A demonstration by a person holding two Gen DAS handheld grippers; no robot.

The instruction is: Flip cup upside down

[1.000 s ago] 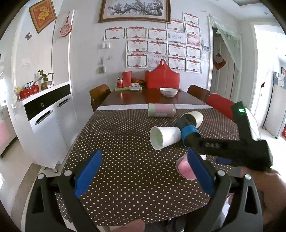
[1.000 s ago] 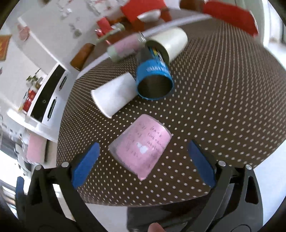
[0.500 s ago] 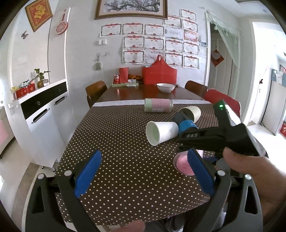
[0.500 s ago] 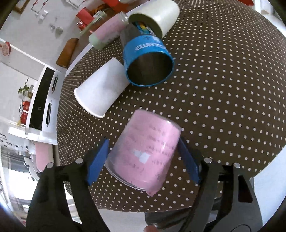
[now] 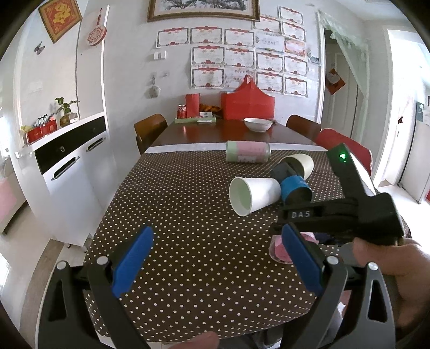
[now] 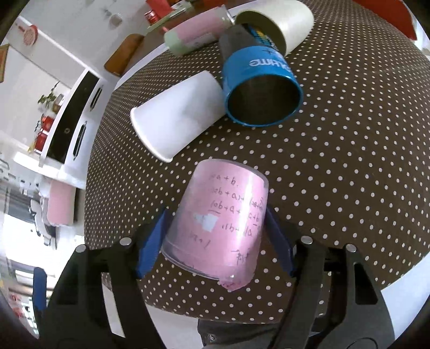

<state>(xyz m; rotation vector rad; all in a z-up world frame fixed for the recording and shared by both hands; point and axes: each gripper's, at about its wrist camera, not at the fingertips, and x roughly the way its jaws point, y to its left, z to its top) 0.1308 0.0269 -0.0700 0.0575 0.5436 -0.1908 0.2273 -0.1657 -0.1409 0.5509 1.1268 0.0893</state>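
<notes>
A pink cup (image 6: 219,222) with handwriting on it sits between the blue fingers of my right gripper (image 6: 215,239), which is shut on it near the table's front edge. In the left wrist view only a bit of the pink cup (image 5: 279,248) shows behind my own finger and the right gripper's black body (image 5: 349,217). My left gripper (image 5: 215,260) is open and empty above the dotted tablecloth (image 5: 188,214), left of the cup.
A white paper cup (image 6: 174,118) lies on its side beside a blue-rimmed can (image 6: 258,91), a second white cup (image 6: 285,21) and a pink-green tin (image 6: 196,32). The table's front edge (image 6: 376,284) is close. Chairs, a bowl (image 5: 257,124) and red bags stand at the far end.
My right gripper moved forward around the pink cup and closed on it. The left gripper stayed open and nearly still.
</notes>
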